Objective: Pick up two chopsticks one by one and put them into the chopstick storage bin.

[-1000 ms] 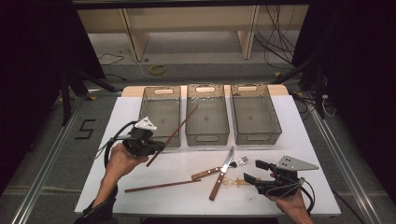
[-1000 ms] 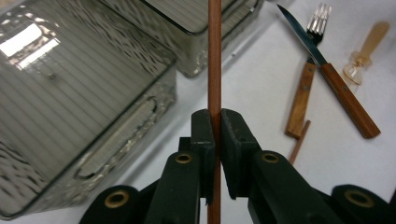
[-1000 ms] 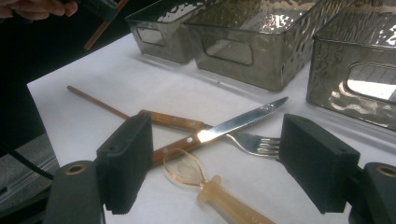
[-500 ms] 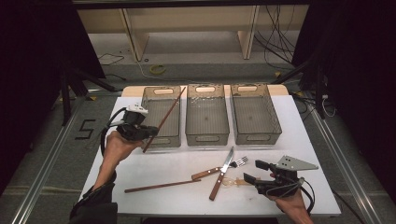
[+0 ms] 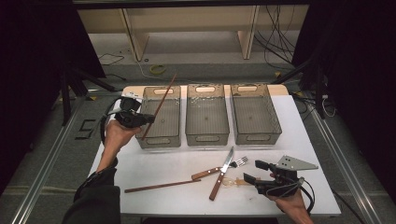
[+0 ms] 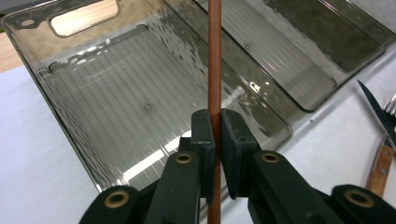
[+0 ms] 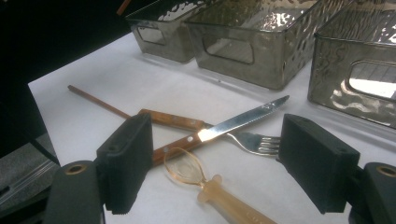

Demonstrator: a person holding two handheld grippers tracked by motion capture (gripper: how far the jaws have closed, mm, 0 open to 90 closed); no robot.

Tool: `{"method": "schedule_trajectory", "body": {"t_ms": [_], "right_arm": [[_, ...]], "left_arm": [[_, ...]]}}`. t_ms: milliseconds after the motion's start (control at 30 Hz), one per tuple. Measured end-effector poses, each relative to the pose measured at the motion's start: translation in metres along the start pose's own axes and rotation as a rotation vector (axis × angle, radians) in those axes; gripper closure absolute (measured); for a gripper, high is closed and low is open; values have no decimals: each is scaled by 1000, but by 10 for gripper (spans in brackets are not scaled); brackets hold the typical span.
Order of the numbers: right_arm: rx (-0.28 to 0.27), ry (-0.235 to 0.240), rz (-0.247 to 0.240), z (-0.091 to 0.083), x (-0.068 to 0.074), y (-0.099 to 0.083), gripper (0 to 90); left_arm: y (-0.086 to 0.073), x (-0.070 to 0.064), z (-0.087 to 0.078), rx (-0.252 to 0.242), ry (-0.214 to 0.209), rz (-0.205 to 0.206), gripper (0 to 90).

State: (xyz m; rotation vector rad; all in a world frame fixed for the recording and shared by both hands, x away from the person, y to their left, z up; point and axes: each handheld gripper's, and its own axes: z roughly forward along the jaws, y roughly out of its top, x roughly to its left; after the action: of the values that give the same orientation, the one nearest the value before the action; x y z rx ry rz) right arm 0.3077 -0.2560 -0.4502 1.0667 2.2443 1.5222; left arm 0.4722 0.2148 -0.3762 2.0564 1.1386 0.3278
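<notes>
My left gripper (image 5: 147, 120) is shut on a thin brown chopstick (image 5: 160, 105) and holds it slanting over the left clear bin (image 5: 152, 141). In the left gripper view the chopstick (image 6: 215, 56) runs straight up between the closed jaws, with the bin's ribbed floor (image 6: 116, 107) below it. My right gripper (image 5: 255, 171) rests open at the table's front right. Between its jaws in the right gripper view (image 7: 222, 158) lie a clear amber plastic spoon (image 7: 187, 170), a wooden-handled knife (image 7: 224, 128) and a fork (image 7: 252, 140). A second chopstick (image 5: 162, 185) lies on the white table.
Three clear bins stand side by side at the back of the table, the middle bin (image 5: 207, 136) and the right bin (image 5: 256, 136) both without contents. The knife (image 5: 222, 171) crosses the fork (image 5: 217, 170) at front centre. The white table (image 5: 154, 163) has bare room at front left.
My left gripper has carried the chopstick leftward and away, from near the middle bin to over the left bin, tilting it steeper. The right gripper has stayed still.
</notes>
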Motion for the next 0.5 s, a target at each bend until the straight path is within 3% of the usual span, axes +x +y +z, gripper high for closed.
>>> {"method": "schedule_trajectory", "body": {"t_ms": [400,500], "right_arm": [[2,4,3,0,-1,0,272],[3,6,3,1,-1,-1,272]], "left_arm": [[5,23,16,-10,44,-58,838],[4,25,20,-2,57,-55,838]]}}
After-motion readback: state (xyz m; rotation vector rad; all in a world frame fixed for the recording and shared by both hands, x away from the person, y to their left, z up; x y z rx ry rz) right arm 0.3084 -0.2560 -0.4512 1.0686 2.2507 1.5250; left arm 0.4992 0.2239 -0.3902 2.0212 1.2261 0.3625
